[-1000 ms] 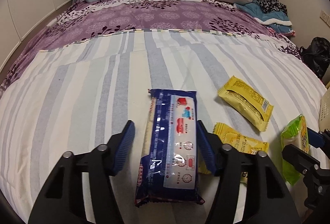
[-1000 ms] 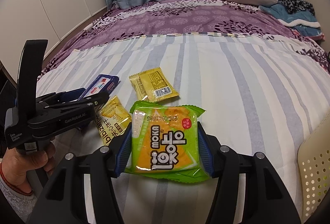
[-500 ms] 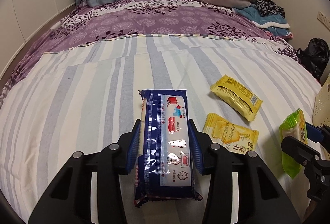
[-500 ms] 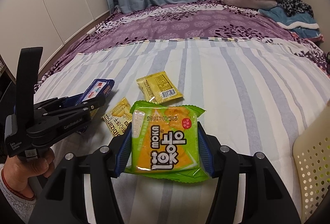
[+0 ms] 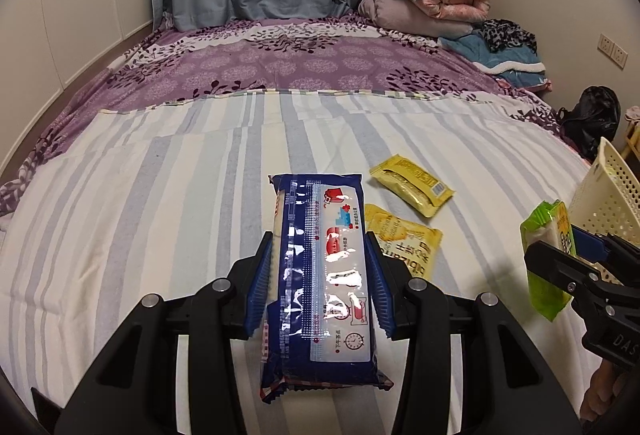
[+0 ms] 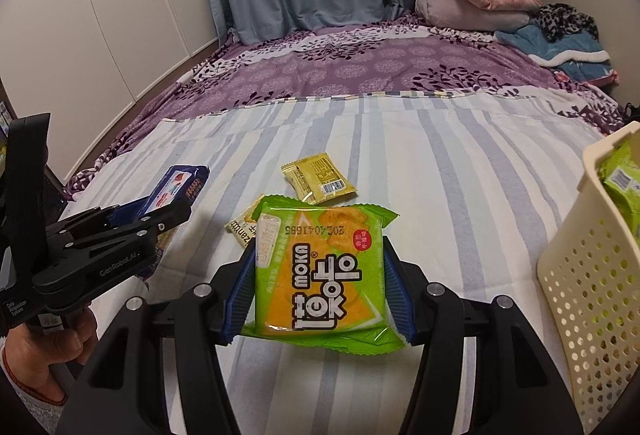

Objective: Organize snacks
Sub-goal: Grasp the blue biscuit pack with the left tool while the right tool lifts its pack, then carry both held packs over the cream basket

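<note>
Both grippers loaded, one snack pack each, above the striped bedsheet (image 5: 160, 219).
Blue biscuit pack (image 5: 320, 275) is pinched lengthwise by left gripper (image 5: 320, 283) at lower centre of frame; green cracker pack (image 6: 320, 275) is clamped in right gripper (image 6: 320, 291), lower centre. Two yellow packets (image 5: 412, 185) (image 5: 404, 239) are seen lying on sheet mid-frame; cream perforated basket (image 6: 592, 275) at right edge.

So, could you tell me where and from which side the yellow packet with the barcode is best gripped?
Probably across its short width, mid-length, coming from above. The yellow packet with the barcode lies flat and alone on the striped sheet, slightly puffed through the middle, so its long edges are free. Both jaws are full now: the left gripper holds the blue packet, the right gripper the green one.
</note>
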Action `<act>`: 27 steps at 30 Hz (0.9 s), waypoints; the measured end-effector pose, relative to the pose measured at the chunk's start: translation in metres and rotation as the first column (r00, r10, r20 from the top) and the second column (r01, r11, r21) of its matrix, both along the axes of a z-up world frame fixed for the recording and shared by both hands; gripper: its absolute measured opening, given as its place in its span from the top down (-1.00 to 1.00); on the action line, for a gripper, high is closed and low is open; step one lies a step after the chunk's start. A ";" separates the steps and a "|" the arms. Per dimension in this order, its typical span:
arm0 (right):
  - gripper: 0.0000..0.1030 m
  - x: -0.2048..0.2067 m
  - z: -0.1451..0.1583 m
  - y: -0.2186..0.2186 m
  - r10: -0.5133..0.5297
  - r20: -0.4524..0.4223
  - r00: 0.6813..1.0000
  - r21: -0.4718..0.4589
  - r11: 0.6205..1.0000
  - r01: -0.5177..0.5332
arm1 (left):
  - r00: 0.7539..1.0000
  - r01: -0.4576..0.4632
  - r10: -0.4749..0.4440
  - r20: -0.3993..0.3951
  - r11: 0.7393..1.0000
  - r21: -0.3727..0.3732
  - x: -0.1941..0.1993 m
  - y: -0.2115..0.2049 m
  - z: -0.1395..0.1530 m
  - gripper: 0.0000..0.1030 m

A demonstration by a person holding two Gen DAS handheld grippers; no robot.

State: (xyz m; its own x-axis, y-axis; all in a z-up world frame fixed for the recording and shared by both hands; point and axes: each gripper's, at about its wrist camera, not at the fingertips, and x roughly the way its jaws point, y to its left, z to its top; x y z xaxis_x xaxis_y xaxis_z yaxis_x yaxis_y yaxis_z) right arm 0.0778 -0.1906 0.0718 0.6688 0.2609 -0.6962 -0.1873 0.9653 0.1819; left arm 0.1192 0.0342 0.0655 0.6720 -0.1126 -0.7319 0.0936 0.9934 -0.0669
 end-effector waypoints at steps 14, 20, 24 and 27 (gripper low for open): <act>-0.11 -0.049 0.043 -0.024 -0.030 0.095 0.995 0.025 0.999 0.028 | 0.998 0.018 -0.018 0.064 1.000 0.005 -0.058 -0.008 0.035 0.13; -0.11 -0.069 0.058 -0.051 -0.082 0.133 0.988 0.040 0.996 0.078 | 0.997 0.038 -0.039 0.074 0.999 0.014 -0.077 -0.018 0.042 0.13; -0.11 -0.081 0.067 -0.073 -0.126 0.157 0.979 0.053 0.991 0.119 | 0.995 0.057 -0.059 0.086 0.998 0.022 -0.086 -0.026 0.048 0.13; -0.11 -0.090 0.072 -0.089 -0.162 0.171 0.972 0.062 0.986 0.153 | 0.993 0.071 -0.073 0.093 0.997 0.026 -0.091 -0.034 0.052 0.13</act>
State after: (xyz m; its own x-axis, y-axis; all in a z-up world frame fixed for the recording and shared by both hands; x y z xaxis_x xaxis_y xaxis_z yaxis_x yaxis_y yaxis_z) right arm -0.0118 -0.2796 0.1440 0.8145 0.1726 -0.5540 -0.0664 0.9762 0.2066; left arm 0.0287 0.0006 0.1180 0.7286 -0.1478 -0.6688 0.1700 0.9849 -0.0325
